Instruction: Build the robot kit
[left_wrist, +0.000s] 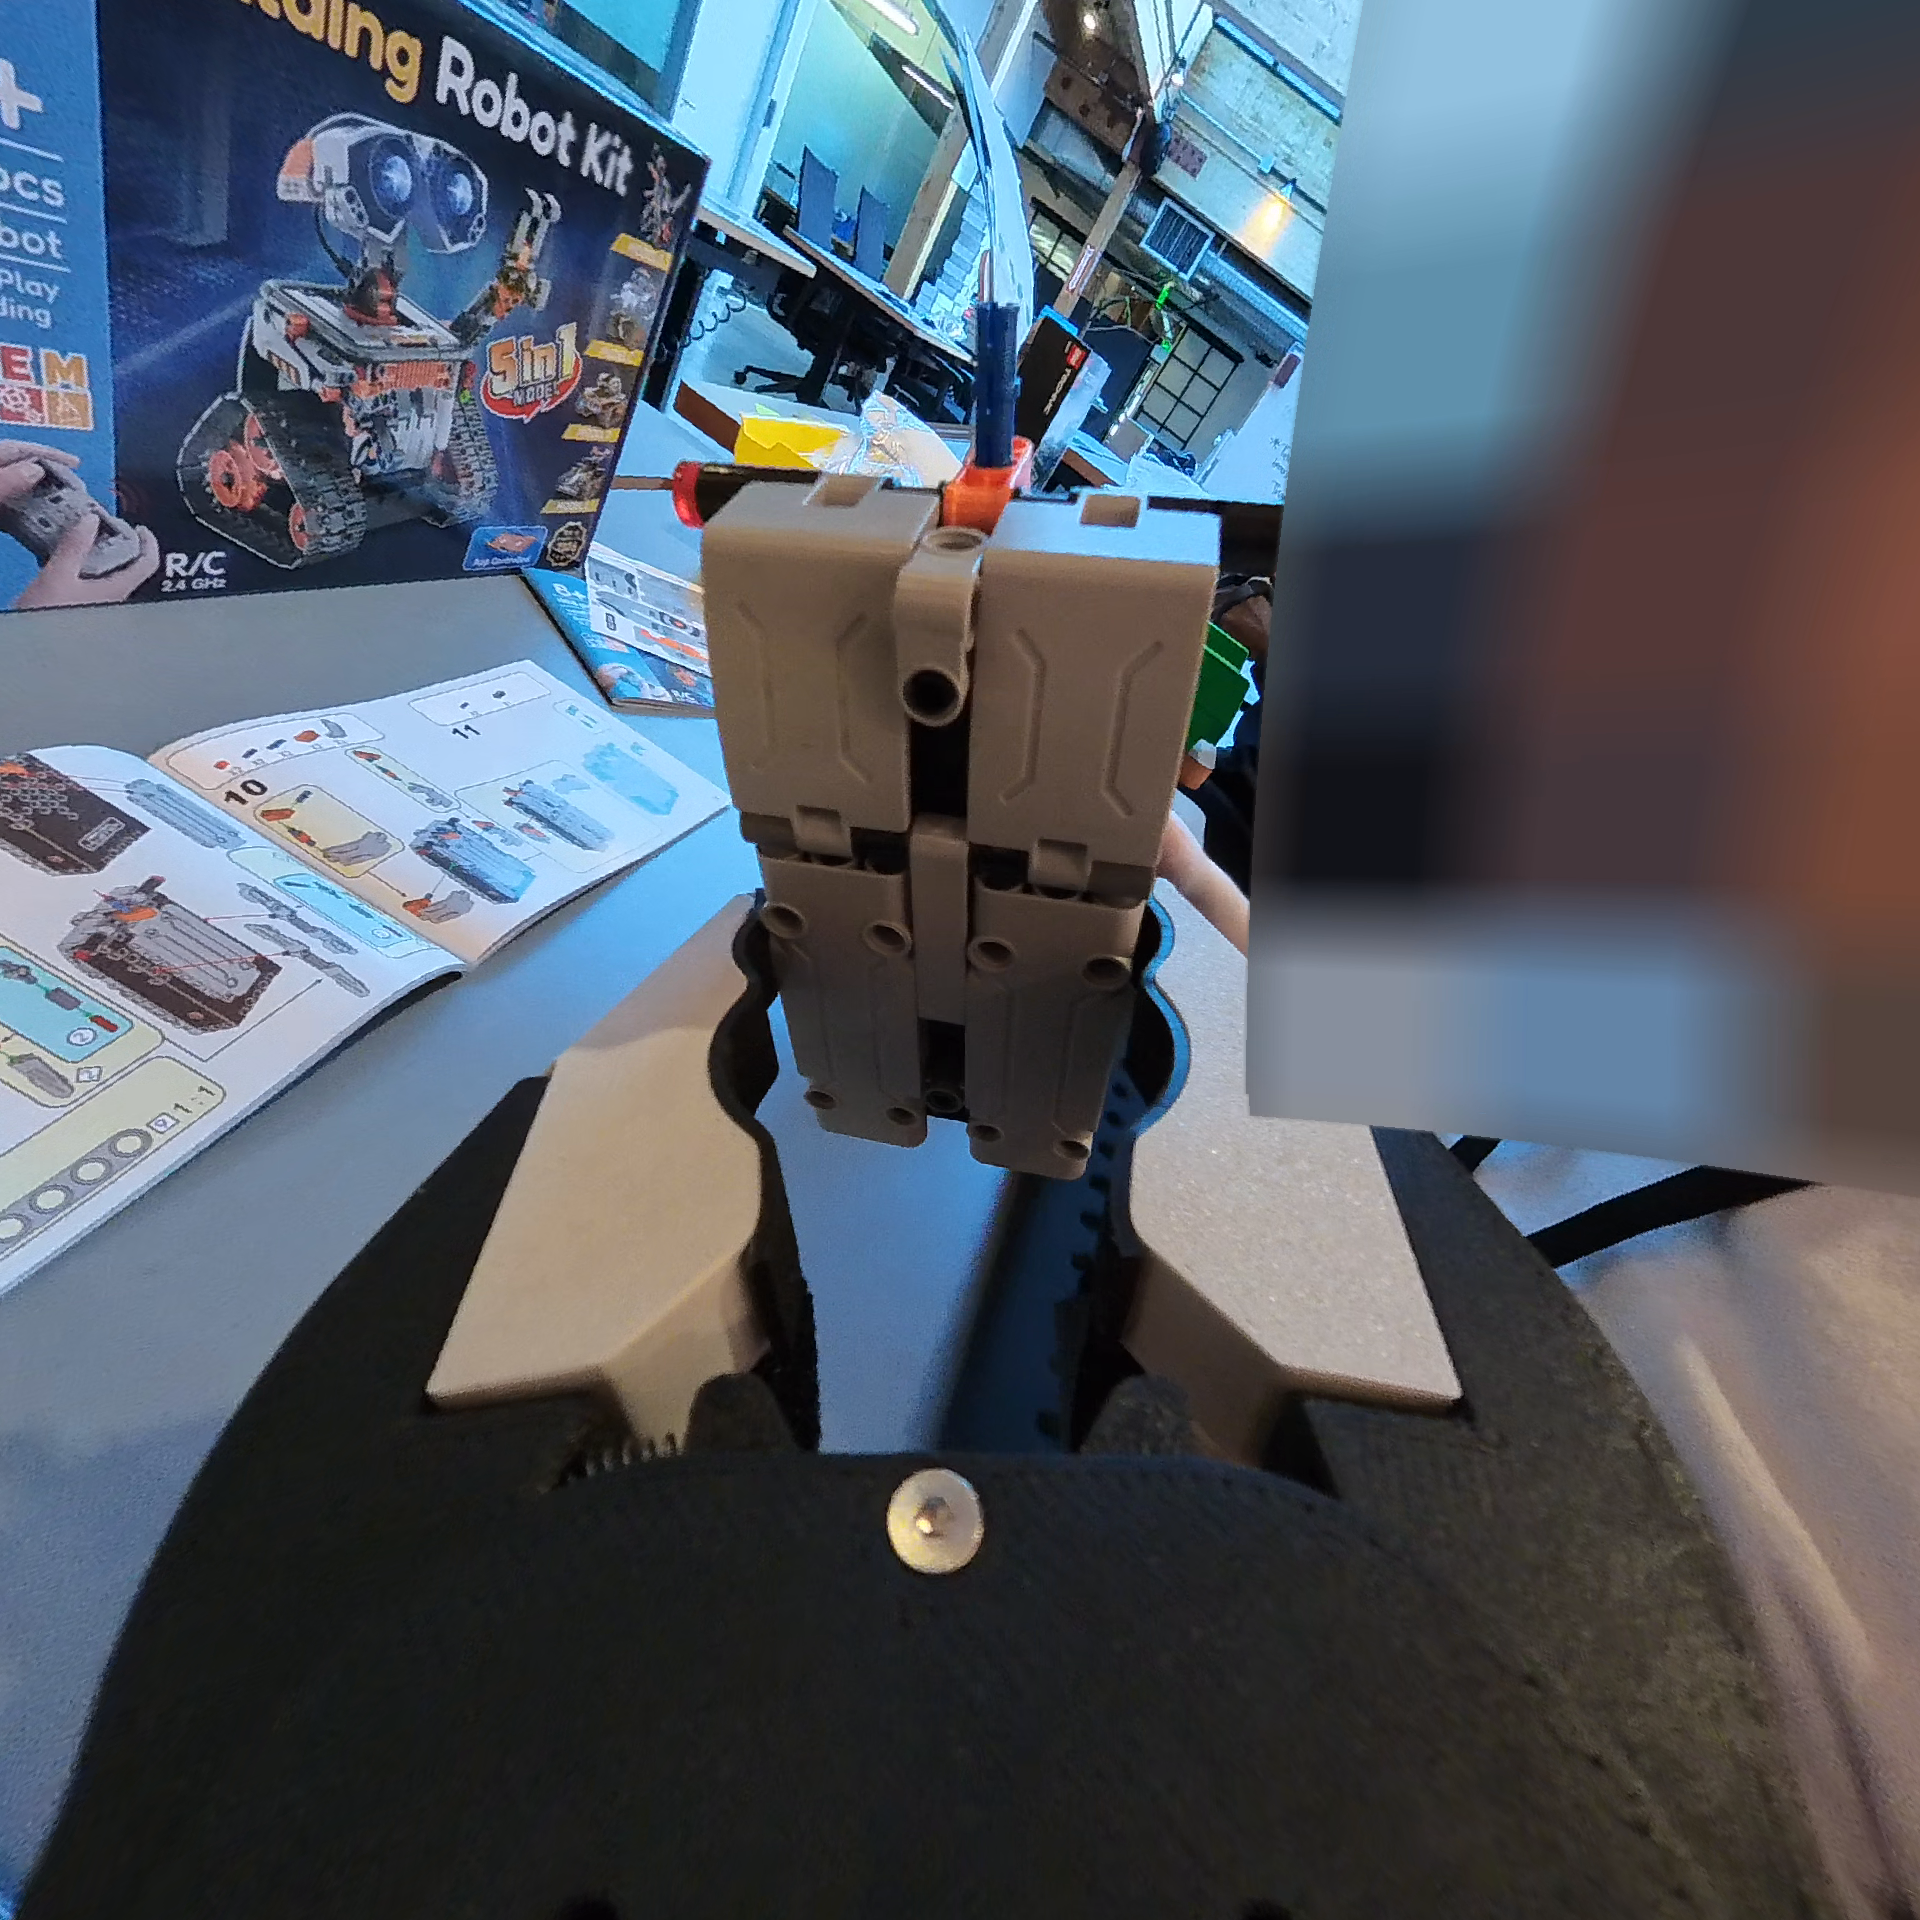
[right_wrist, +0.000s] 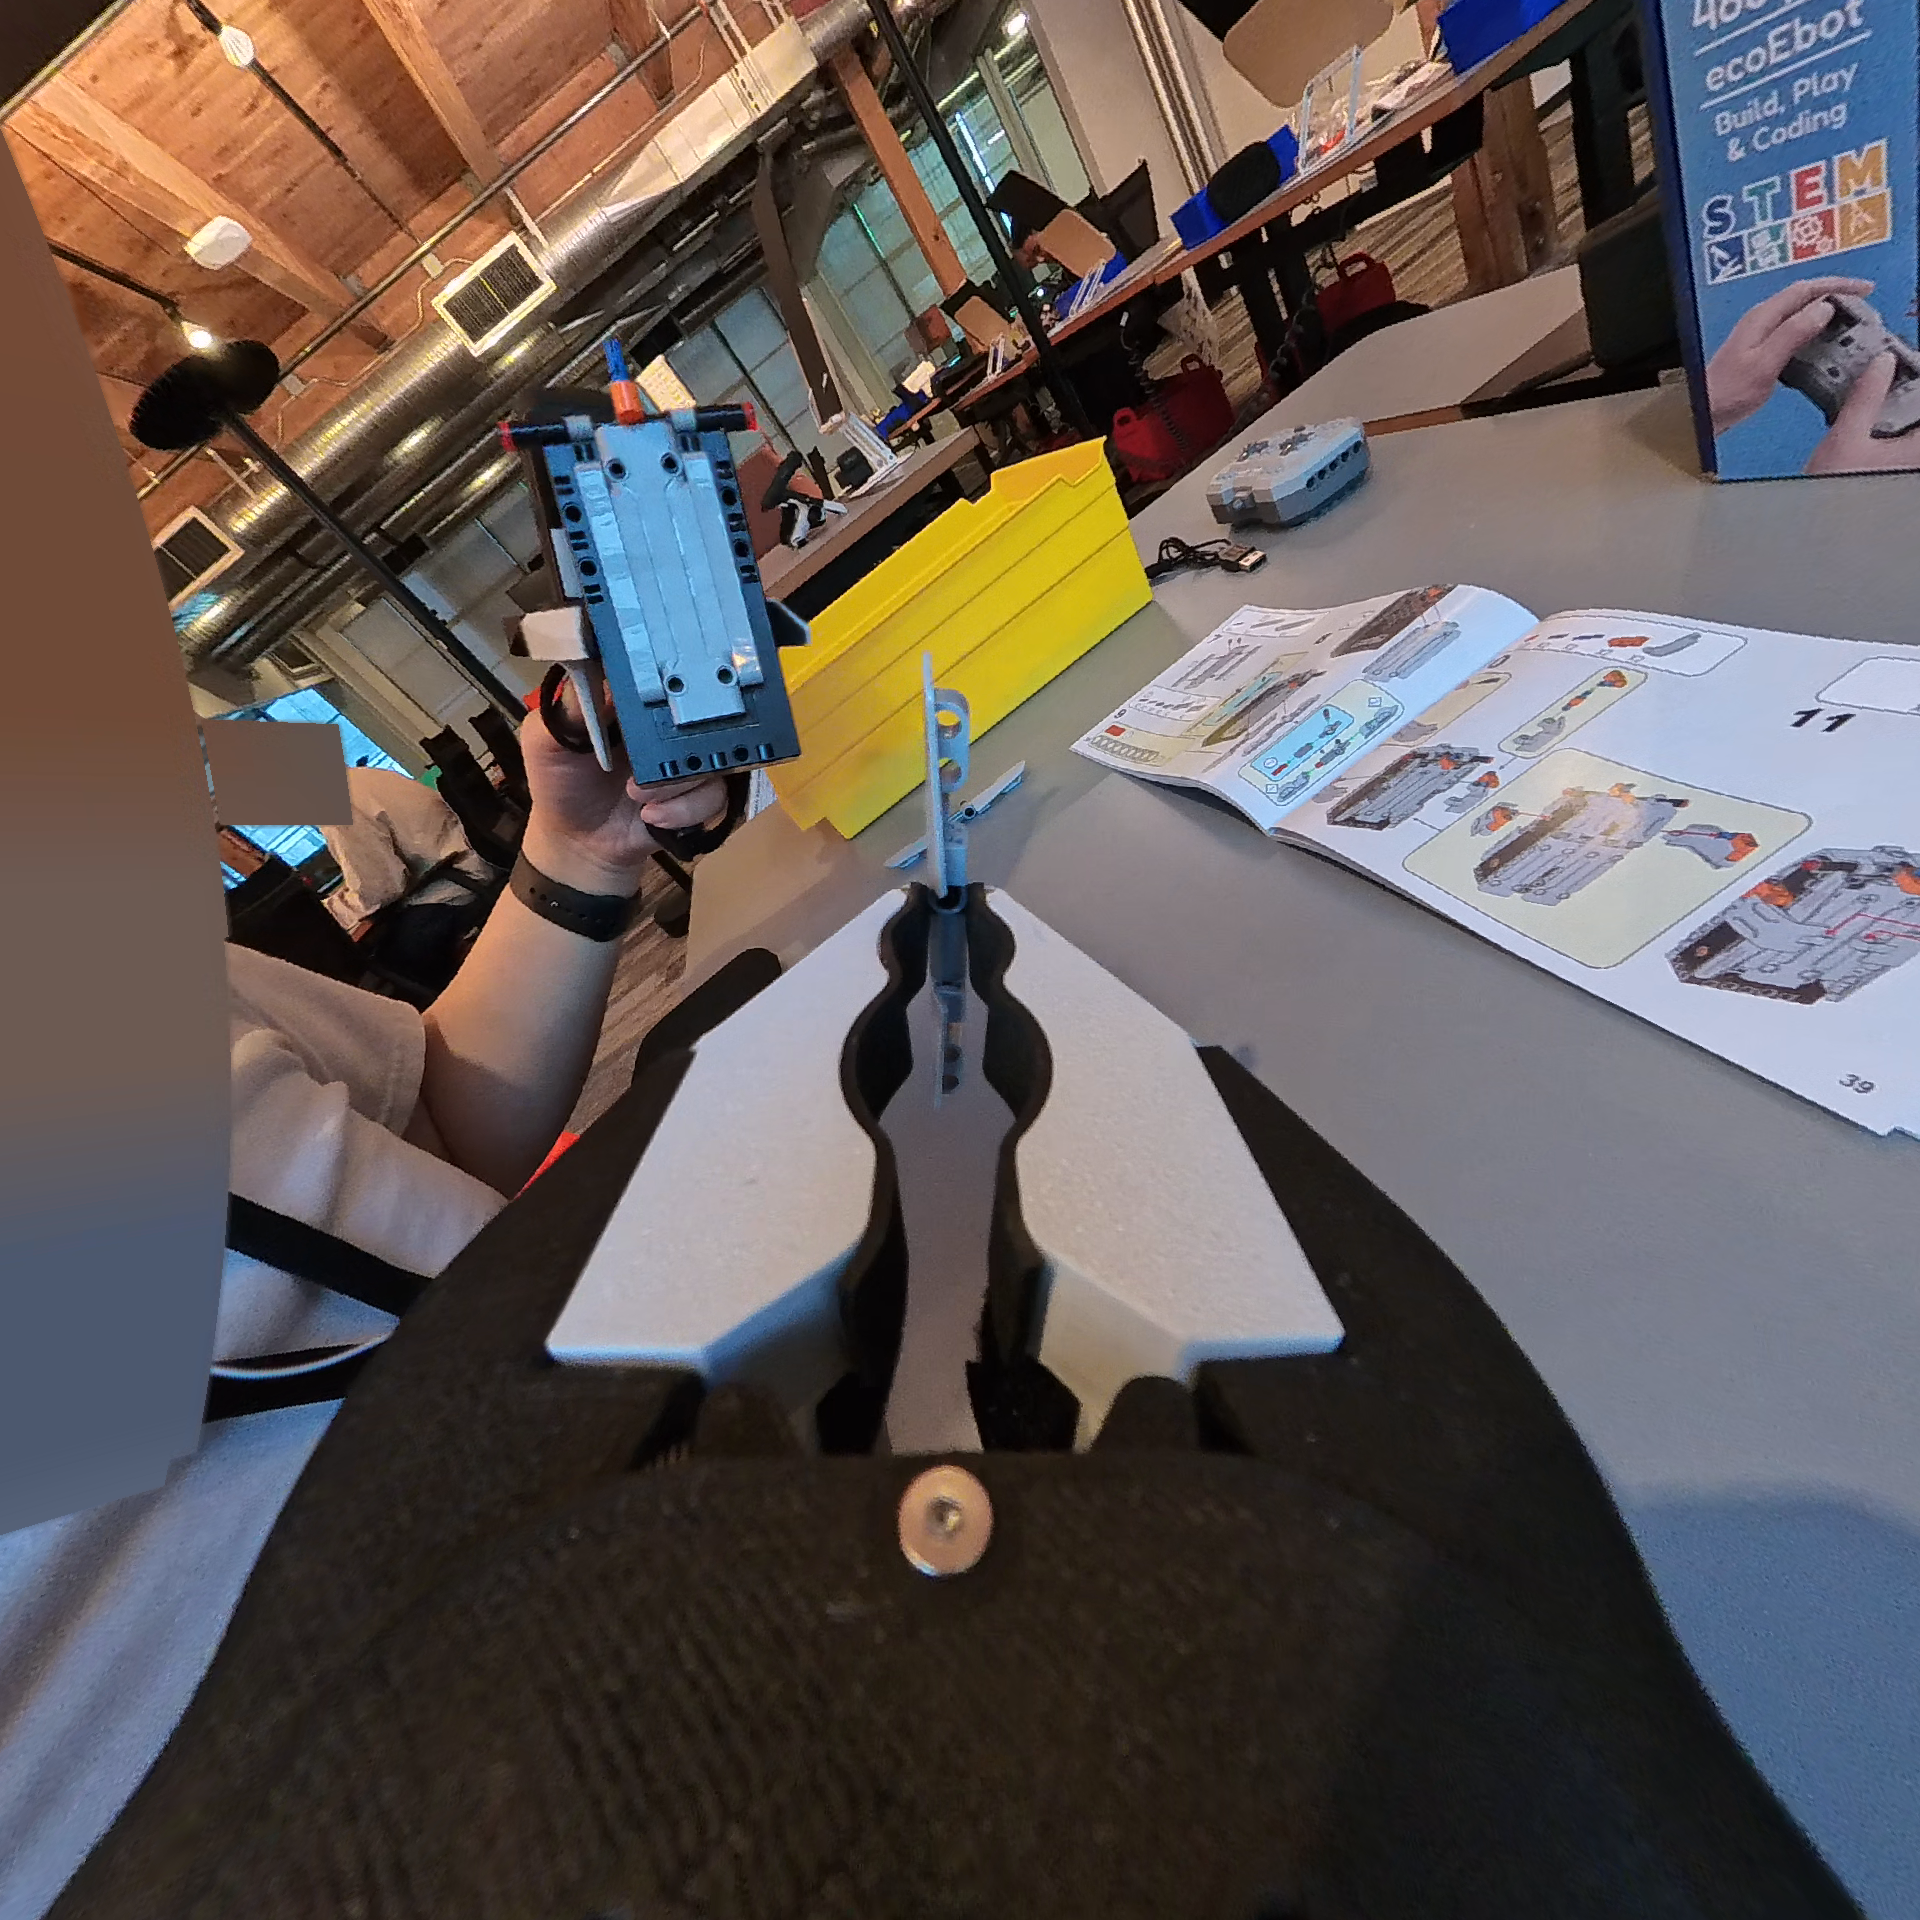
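My left gripper is shut on a grey building-block assembly and holds it upright above the table. The assembly has an orange connector and a blue axle at its top and a red-tipped black axle across it. It also shows in the right wrist view, held up at the left with a hand under it. My right gripper is shut on a thin light-grey beam piece that stands up from its fingertips. The two held things are apart.
An open instruction booklet lies on the grey table; it also shows in the right wrist view. A blue kit box stands behind. A yellow bin, a grey battery module and a small cable lie farther back. Across from one pair of fingers to the other is roughly 15 cm.
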